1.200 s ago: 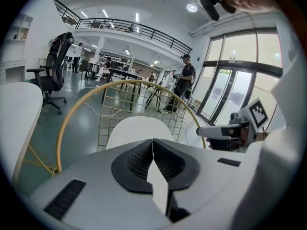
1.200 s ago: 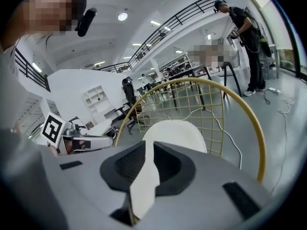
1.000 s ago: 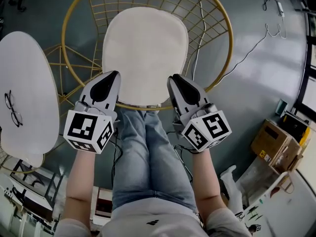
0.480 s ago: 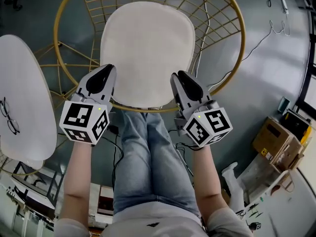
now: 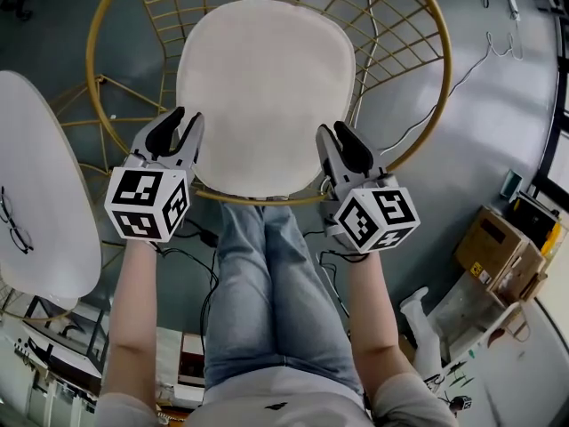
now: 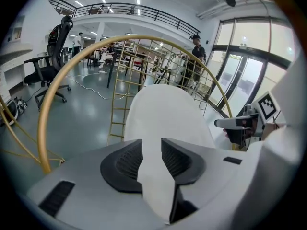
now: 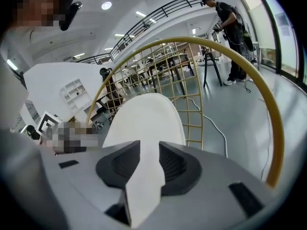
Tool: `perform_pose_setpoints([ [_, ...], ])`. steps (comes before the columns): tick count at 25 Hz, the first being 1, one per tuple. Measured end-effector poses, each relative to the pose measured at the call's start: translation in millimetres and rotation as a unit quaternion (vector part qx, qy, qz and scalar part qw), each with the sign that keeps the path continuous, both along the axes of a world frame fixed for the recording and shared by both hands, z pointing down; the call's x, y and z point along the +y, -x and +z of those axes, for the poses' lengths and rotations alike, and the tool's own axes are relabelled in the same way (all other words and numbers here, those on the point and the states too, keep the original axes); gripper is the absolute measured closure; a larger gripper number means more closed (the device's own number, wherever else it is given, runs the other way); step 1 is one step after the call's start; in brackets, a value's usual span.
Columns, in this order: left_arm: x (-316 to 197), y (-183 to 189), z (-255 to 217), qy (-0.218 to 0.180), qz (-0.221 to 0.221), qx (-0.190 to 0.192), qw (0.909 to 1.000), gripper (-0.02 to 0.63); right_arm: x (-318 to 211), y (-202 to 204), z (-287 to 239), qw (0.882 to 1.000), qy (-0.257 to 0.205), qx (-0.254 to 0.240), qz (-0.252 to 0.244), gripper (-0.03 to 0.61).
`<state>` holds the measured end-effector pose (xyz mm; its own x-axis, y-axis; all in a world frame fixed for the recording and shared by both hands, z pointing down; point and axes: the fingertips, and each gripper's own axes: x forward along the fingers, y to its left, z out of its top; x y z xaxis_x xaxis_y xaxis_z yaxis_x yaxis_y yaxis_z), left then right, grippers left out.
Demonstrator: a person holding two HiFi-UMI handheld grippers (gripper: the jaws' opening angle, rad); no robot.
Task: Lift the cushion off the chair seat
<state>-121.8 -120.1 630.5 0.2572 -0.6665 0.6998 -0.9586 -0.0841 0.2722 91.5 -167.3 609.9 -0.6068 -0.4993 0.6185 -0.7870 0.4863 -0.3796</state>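
The left gripper (image 5: 180, 124) is opening its jaws at the near left edge of the white cushion (image 5: 267, 87). In the left gripper view the cushion's white is filling the gap between the ribbed pads (image 6: 125, 159), which are not pressing on it. The right gripper (image 5: 335, 136) is opening likewise at the near right edge, with the cushion showing between its pads (image 7: 175, 164) too. The cushion is lying flat on the seat of the gold wire chair (image 7: 277, 138). The chair's hoop is circling the cushion and passing just under its near edge, between the two grippers, while the wire lattice is rising close beside each one. The person's jeans-clad legs (image 5: 271, 301) are standing right against the chair's front. A white round table (image 5: 49, 176) bearing eyeglasses (image 5: 11, 221) is sitting left of the chair. A cable (image 5: 462, 78) is trailing over the grey floor on the right, and cardboard boxes (image 5: 498, 256) are lying farther right.
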Motion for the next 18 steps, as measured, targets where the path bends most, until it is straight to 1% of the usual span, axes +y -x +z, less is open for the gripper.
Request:
perform_pose_setpoints([
  [4, -0.6, 10.1, 11.9, 0.013, -0.007, -0.013, 0.9998, 0.477, -3.8, -6.8, 10.1, 1.0, 0.008, 0.013, 0.019, 0.442],
  [9, 2.8, 22.4, 32.0, 0.028, -0.021, -0.017, 0.9993, 0.462, -5.6, -13.1, 25.6, 0.999, 0.014, 0.029, 0.034, 0.425],
  [18, 0.8, 27.3, 45.2, 0.048, -0.02, -0.006, 0.9986, 0.445, -11.4, -24.7, 35.7, 0.997, 0.032, 0.041, 0.061, 0.391],
])
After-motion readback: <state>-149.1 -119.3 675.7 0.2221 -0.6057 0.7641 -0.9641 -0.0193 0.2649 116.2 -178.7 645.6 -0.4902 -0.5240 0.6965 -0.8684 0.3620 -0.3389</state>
